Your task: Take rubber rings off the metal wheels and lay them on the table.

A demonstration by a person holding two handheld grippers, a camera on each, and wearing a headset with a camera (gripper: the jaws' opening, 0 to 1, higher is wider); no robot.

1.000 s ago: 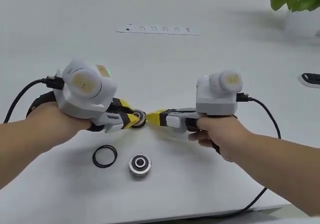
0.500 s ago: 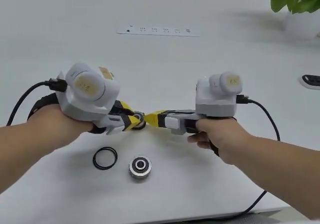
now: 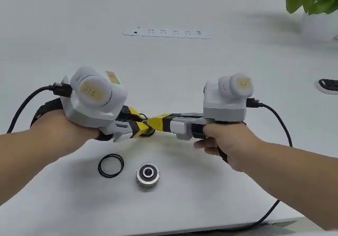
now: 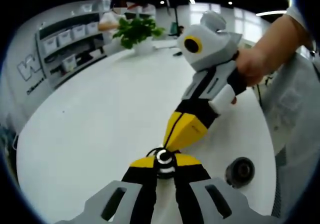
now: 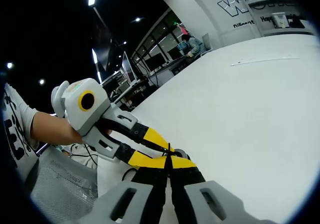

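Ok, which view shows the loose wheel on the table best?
Head view: the loose wheel lies face-up, unobstructed, beside the rubber ring. The left gripper view catches it small and dark near its edge.

black ring (image 3: pixel 111 165) flat, metal wheel (image 3: pixel 148 174) beside it, second wheel (image 4: pixel 164 157) gripped
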